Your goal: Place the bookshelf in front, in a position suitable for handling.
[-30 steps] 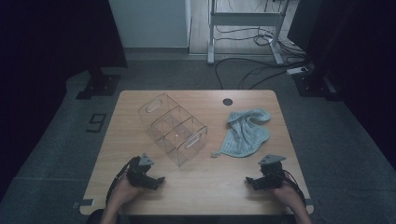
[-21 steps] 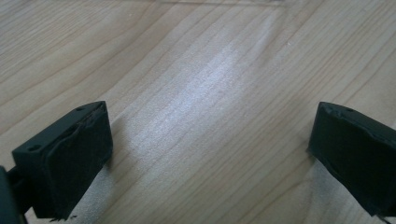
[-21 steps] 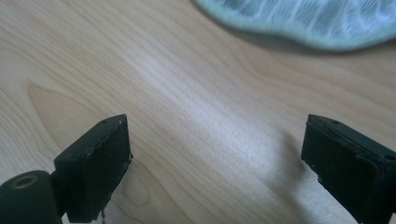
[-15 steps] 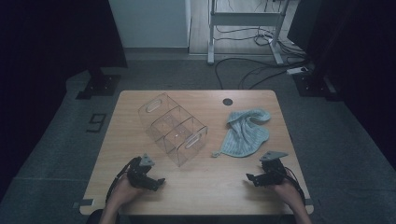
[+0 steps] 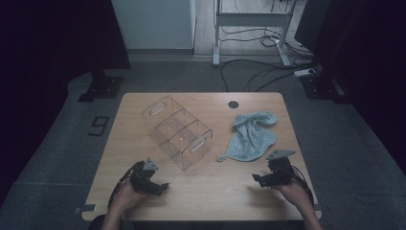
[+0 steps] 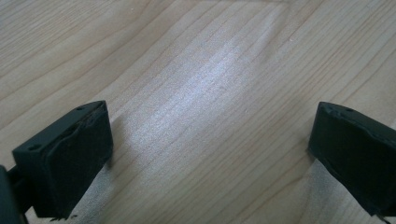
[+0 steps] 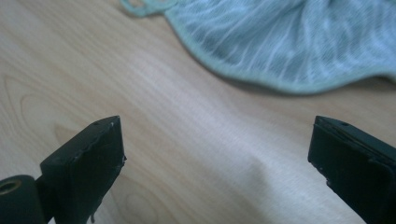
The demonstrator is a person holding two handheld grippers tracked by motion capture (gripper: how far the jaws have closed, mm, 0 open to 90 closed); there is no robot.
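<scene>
The right claw [image 5: 258,179], held in a person's right hand [image 5: 293,191] at the near right edge of the pale wooden table [image 5: 225,191], stands released, its two black jaws spread wide and low over bare wood with nothing between them. In the right gripper view the same claw [image 7: 215,154] looks toward the hem of a crumpled light blue woven cloth [image 7: 299,42], which lies near the jaws but apart from them, a small loop of its edging at the top of that view. Seen from above, the cloth [image 5: 253,136] rests on the right half of the table, just beyond the right claw. The left claw [image 5: 160,187], held in the left hand [image 5: 125,196] at the near left edge, is likewise released, and in the left gripper view its jaws [image 6: 210,149] gape over plain wood grain, holding nothing. Just beyond the left claw, a clear plastic divided box with cut-out handles [image 5: 178,132] sits diagonally on the middle of the table, to the left of the cloth and apart from it. A small round black grommet [image 5: 233,104] marks the far edge of the table.
</scene>
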